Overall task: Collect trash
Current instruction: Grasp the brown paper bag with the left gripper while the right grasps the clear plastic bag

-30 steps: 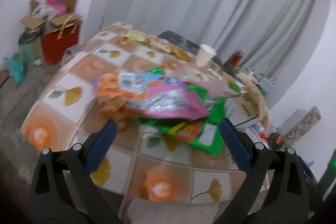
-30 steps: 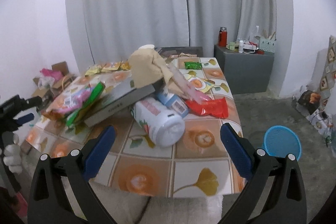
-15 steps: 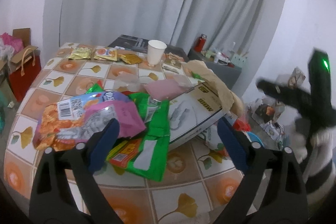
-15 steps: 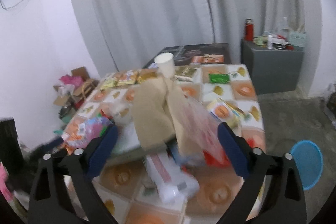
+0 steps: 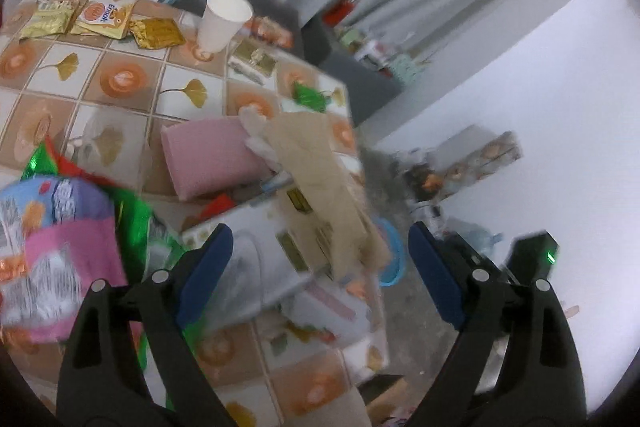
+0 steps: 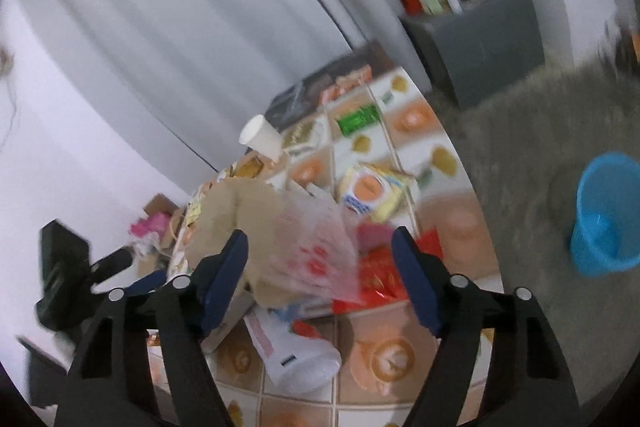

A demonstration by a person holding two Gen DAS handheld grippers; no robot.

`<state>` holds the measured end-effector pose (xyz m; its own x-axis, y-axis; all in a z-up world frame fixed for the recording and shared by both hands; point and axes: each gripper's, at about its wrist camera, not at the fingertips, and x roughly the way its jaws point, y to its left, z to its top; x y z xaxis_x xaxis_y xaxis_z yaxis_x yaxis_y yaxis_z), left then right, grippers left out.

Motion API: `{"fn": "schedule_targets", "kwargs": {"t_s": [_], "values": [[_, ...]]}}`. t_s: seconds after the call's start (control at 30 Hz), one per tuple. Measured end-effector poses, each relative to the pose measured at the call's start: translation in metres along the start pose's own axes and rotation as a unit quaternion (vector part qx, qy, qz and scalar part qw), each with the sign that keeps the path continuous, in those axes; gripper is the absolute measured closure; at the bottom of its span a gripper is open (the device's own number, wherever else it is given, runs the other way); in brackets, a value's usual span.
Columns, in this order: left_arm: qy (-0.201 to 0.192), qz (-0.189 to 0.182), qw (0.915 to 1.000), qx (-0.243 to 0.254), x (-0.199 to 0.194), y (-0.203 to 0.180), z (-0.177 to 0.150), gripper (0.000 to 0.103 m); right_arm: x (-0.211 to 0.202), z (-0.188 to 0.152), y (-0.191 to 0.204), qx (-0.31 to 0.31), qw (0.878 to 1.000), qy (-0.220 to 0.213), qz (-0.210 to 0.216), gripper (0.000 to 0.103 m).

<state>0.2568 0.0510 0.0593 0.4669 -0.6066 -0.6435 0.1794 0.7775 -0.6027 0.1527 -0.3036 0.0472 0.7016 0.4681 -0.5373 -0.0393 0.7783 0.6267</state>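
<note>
grey curtains hanging behind tiled tablecloth (image 5: 120, 83); wrappers and brown paper bag (image 6: 248, 223) heaping there; left gripper (image 5: 320, 259) gaping empty, right gripper (image 6: 320, 259) just narrowing, gripping nothing; blue bin (image 6: 604, 215) sitting on floor.

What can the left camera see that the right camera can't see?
Only the left wrist view shows the gold snack packets and the big pink and blue wrapper.

Only the right wrist view shows the whole blue bin on the floor and the yellow packet.

Both show the white paper cup, the brown paper bag and the tiled table.
</note>
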Motion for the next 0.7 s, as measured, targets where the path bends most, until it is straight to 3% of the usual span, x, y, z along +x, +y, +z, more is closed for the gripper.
{"fn": "schedule_targets", "kwargs": {"t_s": [0.17,0.3,0.4,0.47,0.6,0.7], "values": [[0.005,0.056,0.9984,0.001,0.035,-0.004,0.025,0.020,0.006,-0.004,-0.015,0.008,0.999,0.023,0.021,0.035],[-0.010,0.095,0.9953,0.012,0.050,-0.009,0.038,0.039,0.010,-0.011,-0.004,-0.059,0.998,0.032,0.020,0.035],[-0.007,0.103,0.9945,0.016,0.057,-0.009,0.040,0.053,0.006,-0.025,0.014,-0.171,0.985,0.018,-0.003,0.035],[-0.007,0.104,0.9944,0.020,0.059,-0.010,0.041,0.061,0.009,-0.036,0.026,-0.245,0.969,0.020,-0.016,0.035],[-0.002,0.109,0.9932,0.041,0.061,-0.015,0.039,0.073,0.028,-0.044,0.031,-0.309,0.949,0.048,-0.027,0.040],[0.003,0.105,0.9936,0.040,0.062,-0.017,0.036,0.080,0.041,-0.042,0.032,-0.329,0.942,0.064,-0.021,0.044]]}}
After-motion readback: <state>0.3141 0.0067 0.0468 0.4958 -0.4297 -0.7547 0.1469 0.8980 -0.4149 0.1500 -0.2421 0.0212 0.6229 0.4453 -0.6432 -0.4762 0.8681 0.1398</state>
